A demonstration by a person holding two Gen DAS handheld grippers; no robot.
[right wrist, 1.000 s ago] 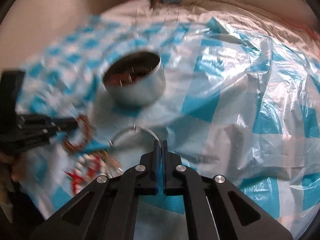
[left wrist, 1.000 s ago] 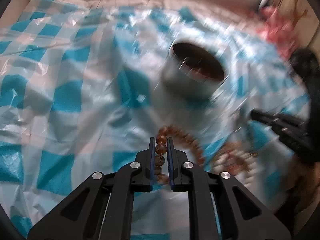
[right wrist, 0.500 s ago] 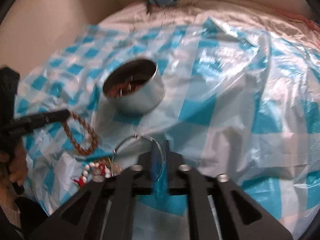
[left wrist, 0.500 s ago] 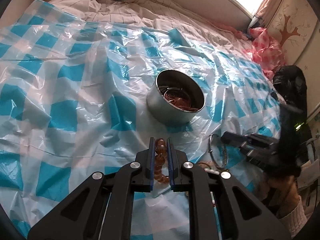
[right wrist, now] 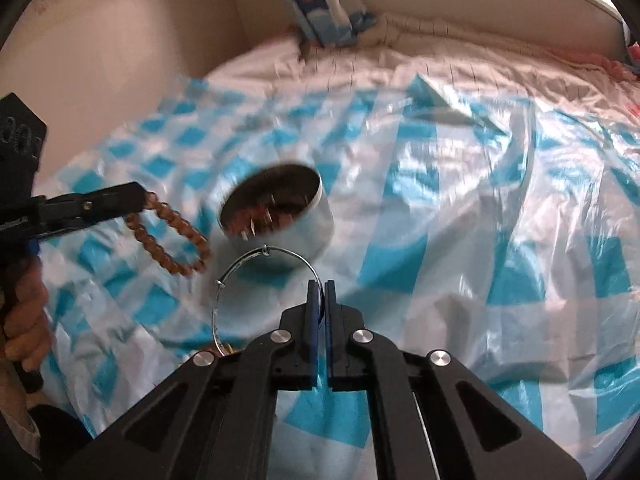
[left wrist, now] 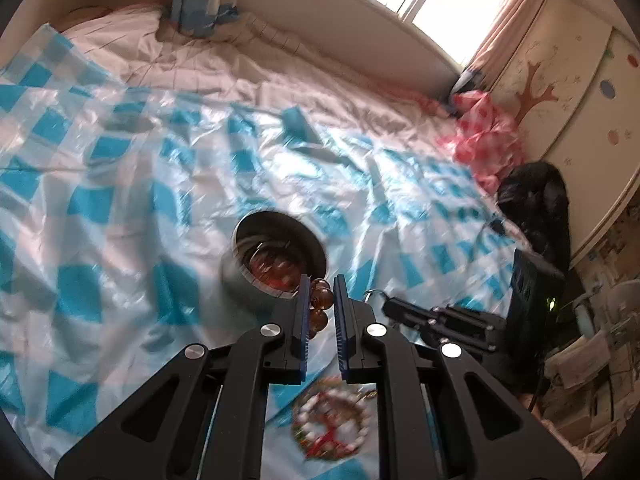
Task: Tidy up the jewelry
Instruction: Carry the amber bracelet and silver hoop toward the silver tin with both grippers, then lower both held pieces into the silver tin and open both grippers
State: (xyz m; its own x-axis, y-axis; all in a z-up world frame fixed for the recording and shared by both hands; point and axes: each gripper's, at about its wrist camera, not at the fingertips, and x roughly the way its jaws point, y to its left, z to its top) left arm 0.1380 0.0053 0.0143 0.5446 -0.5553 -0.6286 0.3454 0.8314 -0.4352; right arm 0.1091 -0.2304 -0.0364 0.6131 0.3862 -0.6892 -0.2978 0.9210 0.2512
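Two black grippers hang just short of a round metal tin (right wrist: 280, 216) on the glossy, crinkled blue-and-white checked plastic sheet (right wrist: 460, 208). Left gripper (left wrist: 320, 292) pinches a loop of round amber-brown beads (right wrist: 172, 236) left of the tin. Right gripper (right wrist: 319, 292), pressed together, nips a thin silver wire bangle (right wrist: 256, 256) before the tin.

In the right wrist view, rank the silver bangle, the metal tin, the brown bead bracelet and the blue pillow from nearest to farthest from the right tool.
1. Silver bangle: pinched in the right tool, looping left.
2. Metal tin: just beyond the bangle, on the checked sheet.
3. Brown bead bracelet: off to the left, hanging from the left tool; roughly as near as the tin, too close to call.
4. Blue pillow: far back by the wall.
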